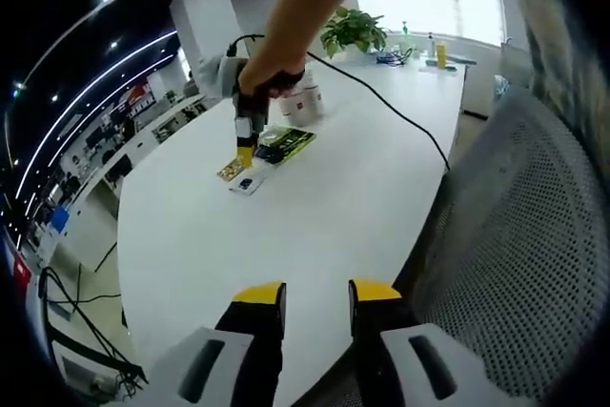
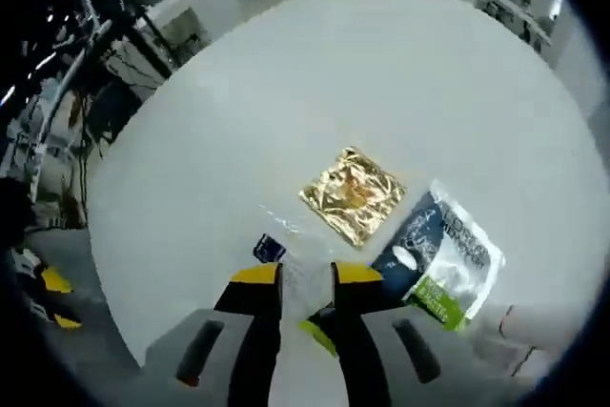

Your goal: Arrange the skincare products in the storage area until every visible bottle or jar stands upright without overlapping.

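One white worktop (image 2: 400, 54). One gold foil sachet (image 2: 354, 194). One dark blue-and-white pouch (image 2: 440, 256). One small dark-labelled packet (image 2: 269, 249). One white jar with red label (image 1: 303, 102). One potted plant (image 1: 353, 30). One mesh chair (image 1: 519, 235). Two claws: left claw (image 1: 317, 295), right claw (image 2: 307, 275).

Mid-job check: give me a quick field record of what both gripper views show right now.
surface: white table
right gripper: low over the table, jaws close on a clear item; grip cannot be confirmed
left gripper: held back at the table's near edge, jaws apart, nothing between them
gold foil packet: flat
dark and green pouch: flat beside the packet
white jar: upright behind the pouch
potted plant: far end
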The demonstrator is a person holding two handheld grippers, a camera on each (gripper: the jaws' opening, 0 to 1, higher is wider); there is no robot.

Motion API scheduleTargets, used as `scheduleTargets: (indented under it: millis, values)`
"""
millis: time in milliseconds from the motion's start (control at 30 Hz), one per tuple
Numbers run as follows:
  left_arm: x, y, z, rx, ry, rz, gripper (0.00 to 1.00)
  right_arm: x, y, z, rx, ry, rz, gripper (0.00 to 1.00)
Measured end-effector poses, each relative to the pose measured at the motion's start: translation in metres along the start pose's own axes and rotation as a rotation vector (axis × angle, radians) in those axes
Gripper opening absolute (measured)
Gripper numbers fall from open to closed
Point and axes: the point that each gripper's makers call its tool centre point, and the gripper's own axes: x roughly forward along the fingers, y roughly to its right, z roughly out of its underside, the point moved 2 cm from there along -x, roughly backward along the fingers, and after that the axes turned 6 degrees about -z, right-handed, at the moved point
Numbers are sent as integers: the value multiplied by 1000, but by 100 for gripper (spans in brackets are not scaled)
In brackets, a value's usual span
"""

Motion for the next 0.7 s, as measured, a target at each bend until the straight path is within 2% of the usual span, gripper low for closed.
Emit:
scheduleTargets:
  millis: [67,167,267,333,400,600,700]
  values:
    - [0,0,0,3,0,0,27,7,-10,-3,-114,-37,-21,21]
    - [0,0,0,1,-1,0,27,17,-16,-1,-201,-101,-35,21]
    - [0,-1,0,0,0,-2,27,25,-17,1,-185,-125,-50,23]
    - [0,-1,1,-1,-2,-4,26,28,-12,7,-181,-167,-37,23]
    - [0,-2,1,-1,-2,-7,26,29,-9,9,-153,-170,-34,23]
    - [0,-3,1,-1,-6,-13,26,25,-3,9,143,-139,8,21]
    - [0,-3,2,1,-10,-15,26,25,-4,10,100,-136,-3,20]
